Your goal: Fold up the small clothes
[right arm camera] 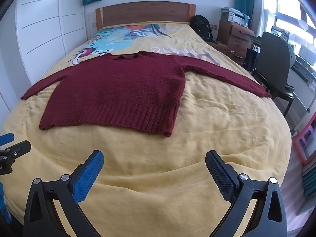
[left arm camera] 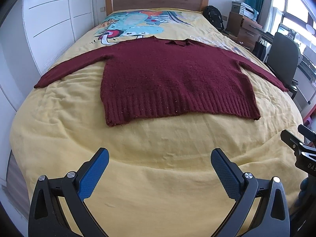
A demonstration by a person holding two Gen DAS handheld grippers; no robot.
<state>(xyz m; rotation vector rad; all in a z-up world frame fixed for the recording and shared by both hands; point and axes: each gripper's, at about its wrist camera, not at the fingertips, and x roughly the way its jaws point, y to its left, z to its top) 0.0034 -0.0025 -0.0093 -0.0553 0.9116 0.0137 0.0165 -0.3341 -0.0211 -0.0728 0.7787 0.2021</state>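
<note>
Nearest the left wrist camera, the left gripper (left arm camera: 160, 158) hangs over bare yellow bedspread (left arm camera: 158, 187) with its blue-padded fingers (left arm camera: 94, 173) spread wide apart and nothing between them. At about 3 o'clock in that view, part of the right gripper shows at the frame edge. The right gripper (right arm camera: 155, 161) stands likewise, fingers well apart and holding nothing, above the near end of the bed; the left gripper's tip sits at 9 o'clock in its view.

Beyond both, toward 12 o'clock, a dark red knitted sweater (left arm camera: 169, 75) lies flat and unfolded on the bedspread, ribbed hem nearest, collar farthest, both sleeves stretched out toward 9 and 3 o'clock. Neither gripper touches it.

Farther on comes a cartoon print (left arm camera: 130, 27) on the cover, then a wooden headboard (left arm camera: 156, 0). At 2 o'clock stand a black backpack (left arm camera: 214, 17), wooden drawers (left arm camera: 244, 29) and a dark chair (left arm camera: 282, 57).
</note>
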